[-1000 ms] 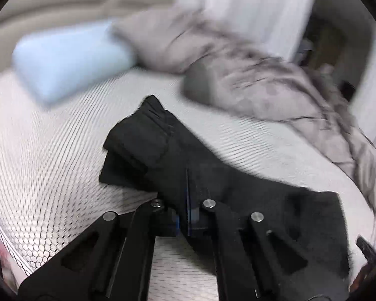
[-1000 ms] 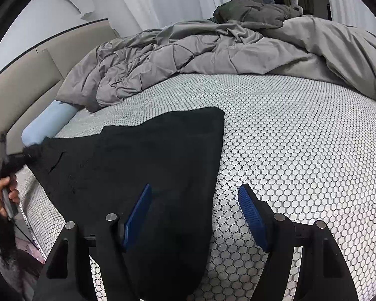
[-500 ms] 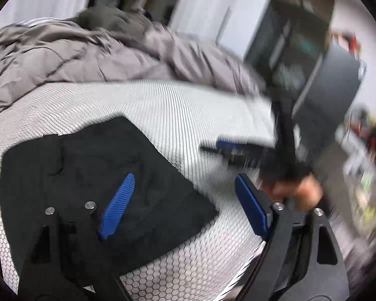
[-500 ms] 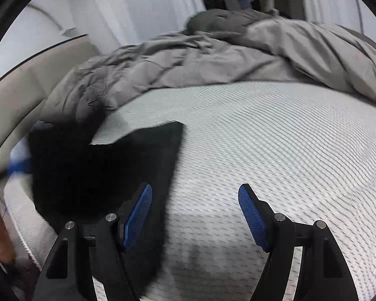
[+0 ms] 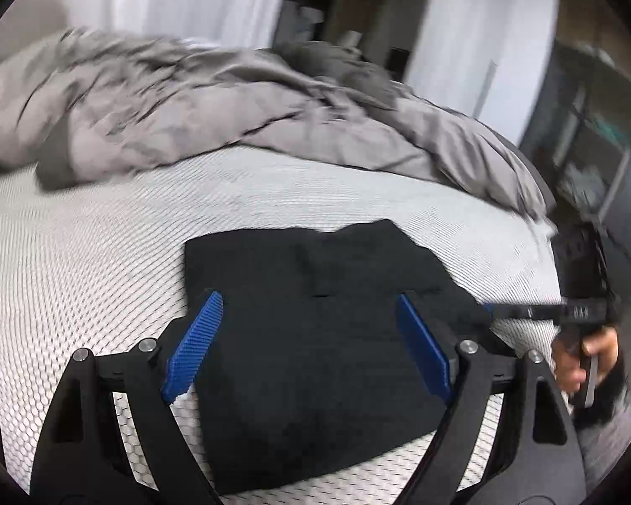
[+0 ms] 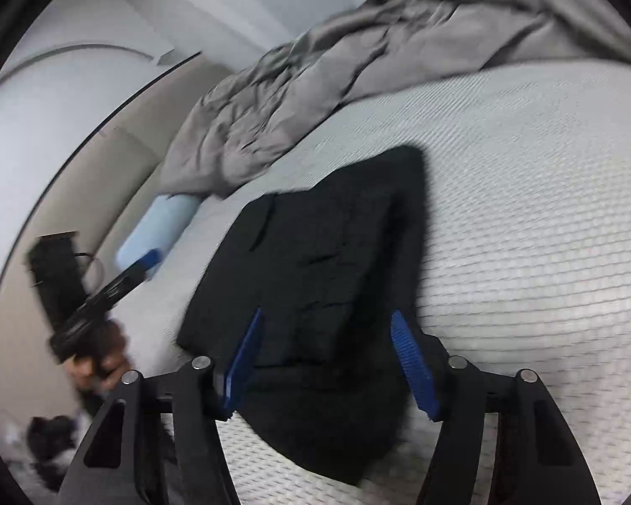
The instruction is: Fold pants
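Presently I find the black pants [image 5: 315, 328] lying folded into a compact block on the white honeycomb mattress [image 5: 84, 261], near its front edge. My left gripper [image 5: 307, 349] hangs over them, jaws wide, nothing pinched. My right gripper [image 6: 324, 362] has just been closing its jaws, yet its blue pads [image 6: 412, 362] stand clear of the cloth below; it holds nothing. A grey duvet [image 6: 315, 97] is bunched along the mattress's far edge; a pale blue pillow [image 6: 155, 231] sits by the headboard [image 6: 117, 176].
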A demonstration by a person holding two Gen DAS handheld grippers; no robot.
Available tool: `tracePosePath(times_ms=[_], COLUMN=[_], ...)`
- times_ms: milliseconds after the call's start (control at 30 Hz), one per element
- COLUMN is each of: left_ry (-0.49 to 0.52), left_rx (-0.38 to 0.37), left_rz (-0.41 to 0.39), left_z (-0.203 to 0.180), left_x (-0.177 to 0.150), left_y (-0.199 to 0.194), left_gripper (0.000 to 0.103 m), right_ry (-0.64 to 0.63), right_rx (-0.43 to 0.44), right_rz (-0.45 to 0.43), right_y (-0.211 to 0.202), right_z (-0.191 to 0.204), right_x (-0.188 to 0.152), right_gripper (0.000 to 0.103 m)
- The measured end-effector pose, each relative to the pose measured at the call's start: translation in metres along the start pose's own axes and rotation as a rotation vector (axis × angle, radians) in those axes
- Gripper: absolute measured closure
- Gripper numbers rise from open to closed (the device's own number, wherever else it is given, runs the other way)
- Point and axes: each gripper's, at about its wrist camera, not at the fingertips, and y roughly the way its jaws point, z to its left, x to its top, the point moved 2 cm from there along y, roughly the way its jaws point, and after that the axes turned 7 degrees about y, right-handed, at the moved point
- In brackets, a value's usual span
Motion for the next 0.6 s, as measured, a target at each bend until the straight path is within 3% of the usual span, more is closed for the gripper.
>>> tracePosePath(times_ms=[167, 300, 367, 400, 433, 600], left_ry=[-0.071, -0.063, -0.094, -0.101, -0.102, -0.099], left_rx=[0.022, 0.045, 0.026, 0.026, 0.035, 0.033], left_rz=[0.072, 0.096, 0.102, 0.100, 0.096, 0.072], left_z=[0.054, 0.066, 0.074, 0.076, 0.078, 0.071], left_x=[-0.020, -0.027, -0.029, -0.029, -0.029, -0.023], left_y=[0.024, 0.046, 0.051, 0.051, 0.050, 0.033], left_gripper=[0.022, 0.022, 0.022, 0.022, 0.022, 0.022], right_ry=[0.071, 0.162, 0.205, 0.203, 0.183, 0.068], right_rx=[-0.016, 0.076, 0.107, 0.084, 0.053, 0.066], right_rz=[0.099, 0.118, 0.112, 0.108, 0.094, -0.020], right_y=[0.037, 0.052, 0.054, 0.055, 0.054, 0.011], right_z=[-0.010, -0.021, -0.025, -0.025, -0.022, 0.018], right_x=[0.003, 0.013, 0.015, 0.016, 0.015, 0.016], right_gripper=[0.039, 0.039, 0.050, 0.071, 0.079, 0.086])
